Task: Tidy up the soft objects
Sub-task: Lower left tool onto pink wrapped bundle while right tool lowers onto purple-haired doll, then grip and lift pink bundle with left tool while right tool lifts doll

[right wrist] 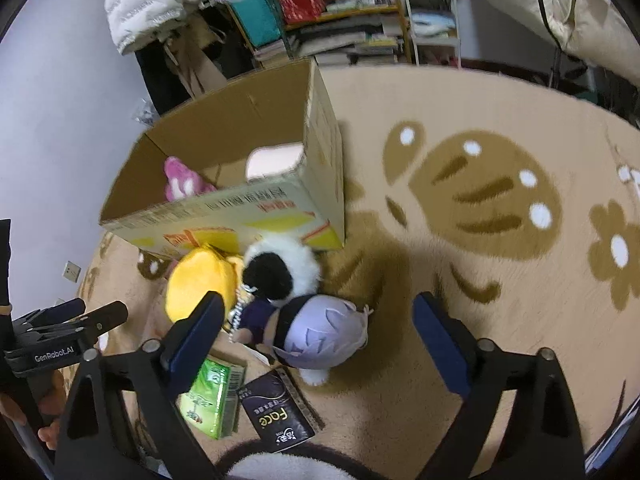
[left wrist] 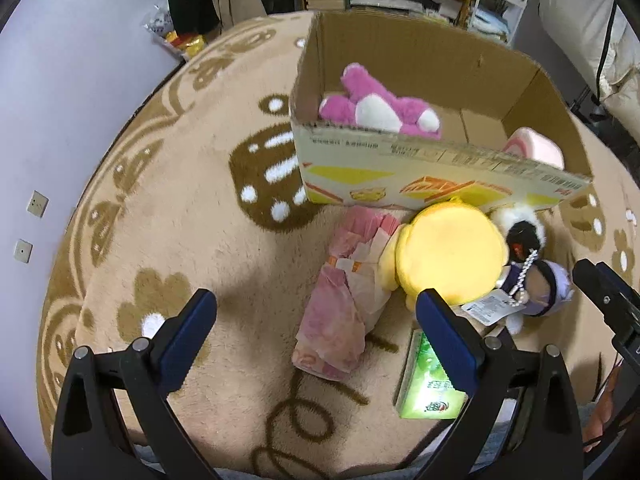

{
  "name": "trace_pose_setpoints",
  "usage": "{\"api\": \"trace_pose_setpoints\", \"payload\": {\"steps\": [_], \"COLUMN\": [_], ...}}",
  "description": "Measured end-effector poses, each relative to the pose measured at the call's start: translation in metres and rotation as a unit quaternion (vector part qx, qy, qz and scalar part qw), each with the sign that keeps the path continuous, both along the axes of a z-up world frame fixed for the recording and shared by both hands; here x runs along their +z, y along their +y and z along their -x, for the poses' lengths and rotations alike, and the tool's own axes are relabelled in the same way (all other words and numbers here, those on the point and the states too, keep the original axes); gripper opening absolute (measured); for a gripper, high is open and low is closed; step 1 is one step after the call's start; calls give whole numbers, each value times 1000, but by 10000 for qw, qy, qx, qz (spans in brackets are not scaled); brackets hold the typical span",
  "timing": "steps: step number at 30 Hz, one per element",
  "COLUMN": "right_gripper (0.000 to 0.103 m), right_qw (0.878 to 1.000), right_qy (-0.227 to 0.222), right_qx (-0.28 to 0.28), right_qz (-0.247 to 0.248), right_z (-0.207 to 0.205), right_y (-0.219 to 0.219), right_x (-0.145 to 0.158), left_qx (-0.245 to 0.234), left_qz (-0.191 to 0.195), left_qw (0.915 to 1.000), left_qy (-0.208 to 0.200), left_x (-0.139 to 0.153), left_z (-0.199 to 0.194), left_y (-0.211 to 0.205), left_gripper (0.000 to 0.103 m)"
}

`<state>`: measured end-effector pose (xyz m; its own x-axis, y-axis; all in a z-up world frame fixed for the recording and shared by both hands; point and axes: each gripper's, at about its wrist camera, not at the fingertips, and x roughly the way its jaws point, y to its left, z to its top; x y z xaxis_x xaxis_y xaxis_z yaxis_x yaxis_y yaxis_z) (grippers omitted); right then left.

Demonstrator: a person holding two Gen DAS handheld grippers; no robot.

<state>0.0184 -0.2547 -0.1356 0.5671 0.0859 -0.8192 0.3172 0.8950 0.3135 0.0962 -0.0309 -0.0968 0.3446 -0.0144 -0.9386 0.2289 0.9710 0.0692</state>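
Note:
An open cardboard box stands on the carpet and holds a pink plush and a pale pink soft block. The box also shows in the right wrist view. In front of it lie a yellow plush, a black-and-white plush, a purple-haired doll and a pink tissue pack. My left gripper is open and empty above the tissue pack. My right gripper is open and empty above the doll.
A green tissue pack and a black "Face" pack lie near the front. The beige patterned carpet spreads to the right. Shelves with clutter stand at the back, and a wall is at the left.

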Motion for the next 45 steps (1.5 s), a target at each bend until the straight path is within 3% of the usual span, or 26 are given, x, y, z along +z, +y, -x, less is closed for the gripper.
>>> {"api": "trace_pose_setpoints", "payload": {"steps": [3,12,15,22,31,33,35,45], "right_gripper": [96,95,85,79,72,71,70,68], "right_qw": [9997,9978,9968,9953,9950,9951,9952,9972], "right_qy": [230,571,662,767,778,762,744,662], "right_qx": [-43,90,162,285,343,335,333,327], "right_qz": [-76,-322,-414,-518,-523,-531,-548,-149], "right_z": [-5,-14,-19,-28,-33,-33,-29,-18], "right_y": [-1,3,6,13,20,23,21,16], "right_x": [-13,-38,-46,-57,-61,-60,-58,-38], "left_qx": [-5,-33,-89,-223,-369,-371,-355,-398], "left_qz": [-170,-162,-219,-428,-290,-142,-121,-240], "left_qw": [9997,9977,9970,9967,9951,9950,9950,9957], "left_qy": [163,654,731,657,864,914,923,798], "left_x": [-13,-39,-48,-59,-74,-74,-74,-69], "left_z": [-5,-20,-24,-26,-27,-28,-23,-9], "left_y": [-2,-5,-7,-15,-24,-24,-24,-23], "left_gripper": [99,99,99,97,73,58,51,45]}}
